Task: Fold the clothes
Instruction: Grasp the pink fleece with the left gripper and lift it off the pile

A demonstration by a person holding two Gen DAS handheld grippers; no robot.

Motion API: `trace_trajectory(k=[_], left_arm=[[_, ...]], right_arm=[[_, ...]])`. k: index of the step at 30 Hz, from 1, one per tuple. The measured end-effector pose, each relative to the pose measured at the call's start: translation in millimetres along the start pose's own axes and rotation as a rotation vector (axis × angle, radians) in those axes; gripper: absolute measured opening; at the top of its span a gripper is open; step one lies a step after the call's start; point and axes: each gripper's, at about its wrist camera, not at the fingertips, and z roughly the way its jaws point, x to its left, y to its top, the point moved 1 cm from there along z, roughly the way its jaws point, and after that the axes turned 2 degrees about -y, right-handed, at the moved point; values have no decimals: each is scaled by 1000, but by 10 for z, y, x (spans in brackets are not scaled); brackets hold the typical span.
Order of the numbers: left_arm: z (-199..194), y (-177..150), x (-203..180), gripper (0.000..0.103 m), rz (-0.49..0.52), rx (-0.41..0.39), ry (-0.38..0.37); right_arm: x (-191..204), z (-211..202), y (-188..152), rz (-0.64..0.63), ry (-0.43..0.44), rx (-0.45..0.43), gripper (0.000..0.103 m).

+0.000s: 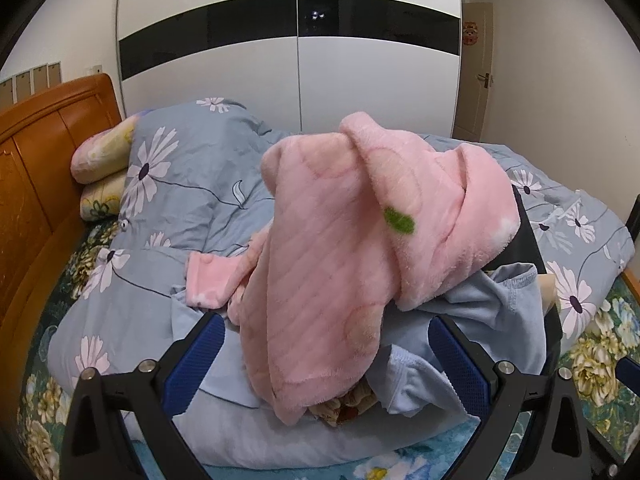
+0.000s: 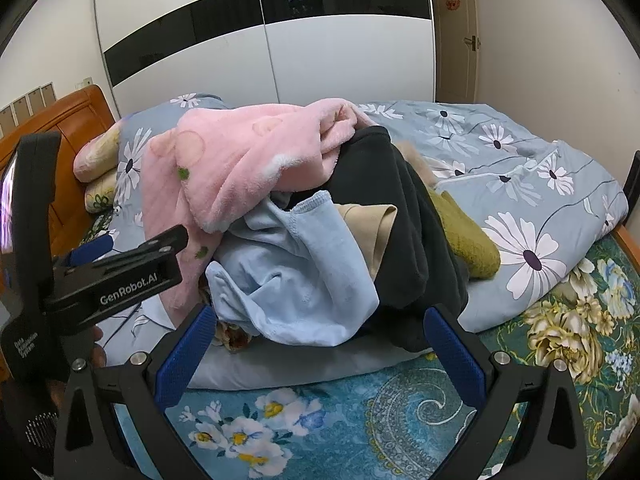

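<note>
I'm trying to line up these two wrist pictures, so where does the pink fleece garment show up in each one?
Left wrist view: the pink fleece garment fills the centre, draped over the clothes pile and hanging down between the open left gripper fingers.
Right wrist view: it lies upper left of centre, on top of the pile, above the light blue garment.
Shared landmark: the white wardrobe with a black band.

Pink fleece garment (image 1: 340, 248) drapes between the open left tool (image 1: 326, 356).
</note>
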Motion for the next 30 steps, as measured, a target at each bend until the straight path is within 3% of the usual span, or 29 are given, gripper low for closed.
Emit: trace_trajectory(k=[13,15,18,20,23,27,30], left_arm=[[189,373,-120,103,-40,-2,-42],[222,461,-181,97,-38,-7,-44],[276,570,-257,75,-37,-6,-41],[316,619,-290,36,-41,3,-37],[322,658,-308,9,-58,3,-51],[29,802,-338,6,-51,-101,-79],[-380,1090,-258,5,-75,-211,-127]], right_arm=[[-264,60,-234,39,-22,55,103],[-328,54,-344,45,-22,73,103],[-401,21,-535,37,-31,92,103],[-435,13,-674,28,-36,115,103],[-487,39,-852,27,-38,153,103],[-572,42,-1012,45,-38,183,103],[-619,18,-1053,58,-39,187,103]])
